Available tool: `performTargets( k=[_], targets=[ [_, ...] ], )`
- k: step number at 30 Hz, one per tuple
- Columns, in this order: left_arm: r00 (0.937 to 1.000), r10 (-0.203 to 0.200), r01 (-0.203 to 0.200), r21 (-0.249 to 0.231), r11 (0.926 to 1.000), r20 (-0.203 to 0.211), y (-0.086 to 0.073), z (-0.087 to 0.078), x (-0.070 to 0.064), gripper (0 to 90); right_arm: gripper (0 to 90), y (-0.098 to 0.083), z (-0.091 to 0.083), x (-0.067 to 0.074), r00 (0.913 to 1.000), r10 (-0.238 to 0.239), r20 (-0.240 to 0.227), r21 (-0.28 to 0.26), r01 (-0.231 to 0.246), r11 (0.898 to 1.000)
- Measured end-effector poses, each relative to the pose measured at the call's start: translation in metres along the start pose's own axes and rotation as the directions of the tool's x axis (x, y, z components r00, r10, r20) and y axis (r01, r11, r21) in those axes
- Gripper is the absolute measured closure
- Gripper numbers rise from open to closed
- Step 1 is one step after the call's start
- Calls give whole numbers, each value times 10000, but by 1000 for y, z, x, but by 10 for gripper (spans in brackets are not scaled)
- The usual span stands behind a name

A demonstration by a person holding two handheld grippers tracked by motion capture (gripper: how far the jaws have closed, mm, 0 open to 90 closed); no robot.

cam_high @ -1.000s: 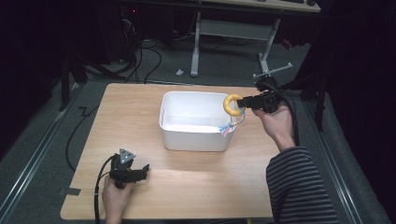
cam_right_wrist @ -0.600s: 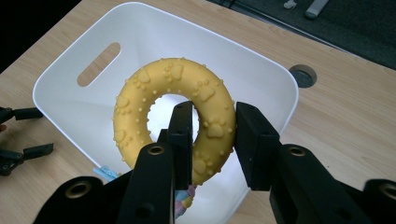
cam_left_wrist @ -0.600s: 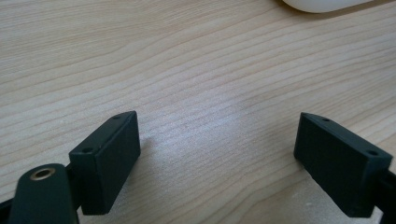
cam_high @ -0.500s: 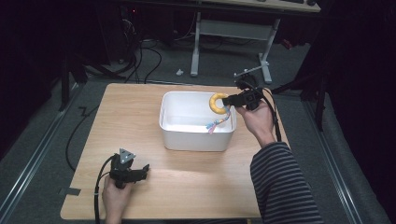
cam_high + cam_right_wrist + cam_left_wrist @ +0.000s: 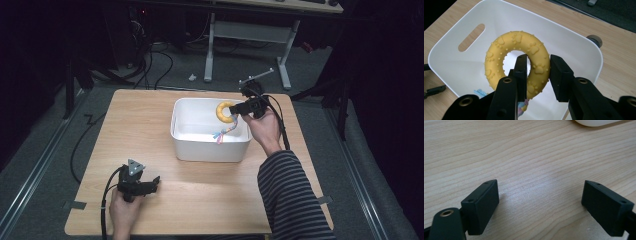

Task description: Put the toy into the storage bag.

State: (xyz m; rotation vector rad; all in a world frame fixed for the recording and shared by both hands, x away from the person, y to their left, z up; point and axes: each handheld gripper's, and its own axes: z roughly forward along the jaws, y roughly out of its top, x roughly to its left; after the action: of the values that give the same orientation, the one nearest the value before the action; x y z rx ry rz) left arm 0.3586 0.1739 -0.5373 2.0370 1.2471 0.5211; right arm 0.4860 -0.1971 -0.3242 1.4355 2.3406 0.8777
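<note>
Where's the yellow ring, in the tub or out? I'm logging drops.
Out: the right gripper holds the yellow ring above the white tub, not released.

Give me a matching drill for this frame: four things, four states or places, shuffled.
Things:
1. yellow ring
2. white tub
3. left hand-held gripper
4. rope toy

States or places:
A. jaws open, nothing between them
B. clamped by the right hand-held gripper, above the tub
C. hanging below the ring
D. standing on the wooden table

Pairs: 1-B, 2-D, 3-A, 4-C
</note>
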Motion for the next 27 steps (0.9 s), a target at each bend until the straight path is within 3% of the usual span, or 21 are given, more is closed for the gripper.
performTargets(
  k=[8, 15, 27],
  targets=[
    [10000, 0, 1, -10, 10000, 21, 0, 0, 0, 147, 691, -3, 14, 0, 10000, 38, 60, 132, -39, 9999],
    [10000, 0, 0, -9, 10000, 23, 0, 0, 0, 147, 691, -14, 29, -2, 10000, 8, -33, 567, -6, 9984],
    [10000, 7, -7, -8, 10000, 48, 0, 0, 0, 147, 690, -25, 33, -4, 9992, -138, -378, 948, 173, 9953]
  ],
)
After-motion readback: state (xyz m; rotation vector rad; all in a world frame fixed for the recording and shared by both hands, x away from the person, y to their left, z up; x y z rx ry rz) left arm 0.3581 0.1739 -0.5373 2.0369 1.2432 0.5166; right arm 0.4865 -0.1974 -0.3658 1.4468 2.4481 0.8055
